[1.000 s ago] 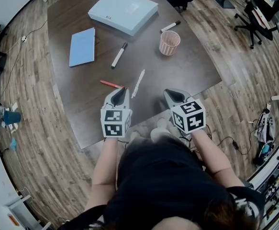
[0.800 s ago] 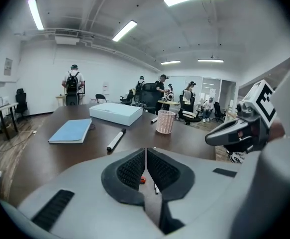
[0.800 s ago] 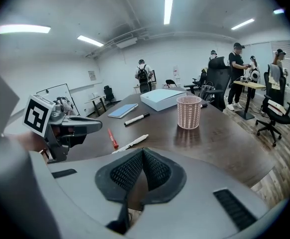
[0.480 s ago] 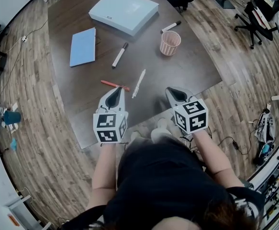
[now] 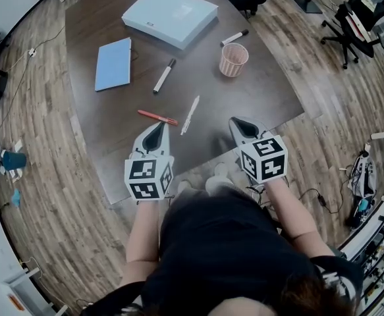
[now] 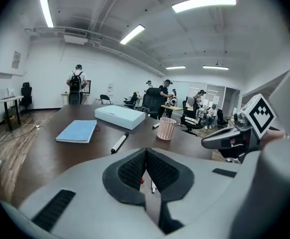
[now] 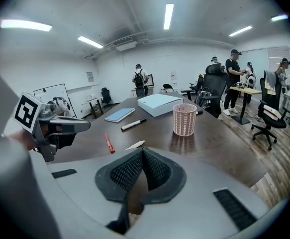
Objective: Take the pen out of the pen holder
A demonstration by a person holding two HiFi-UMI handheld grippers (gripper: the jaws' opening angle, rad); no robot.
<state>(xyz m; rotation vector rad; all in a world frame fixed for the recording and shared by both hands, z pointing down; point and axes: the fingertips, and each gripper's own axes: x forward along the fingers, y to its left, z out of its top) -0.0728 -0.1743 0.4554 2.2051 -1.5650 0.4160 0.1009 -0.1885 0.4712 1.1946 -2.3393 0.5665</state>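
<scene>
Currently, left gripper (image 5: 157, 130) and right gripper (image 5: 242, 126) both closed and empty at the near desk (image 5: 251, 94) edge, red pen (image 5: 157, 117) and white pen (image 5: 190, 114) lying flat just beyond the left gripper, pink pen holder (image 5: 234, 58) upright farther back.

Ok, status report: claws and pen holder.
Left claw shut, empty. Right claw shut, empty. Pen holder upright, no pen showing inside. Red pen and white pen lie just ahead of left claw.
</scene>
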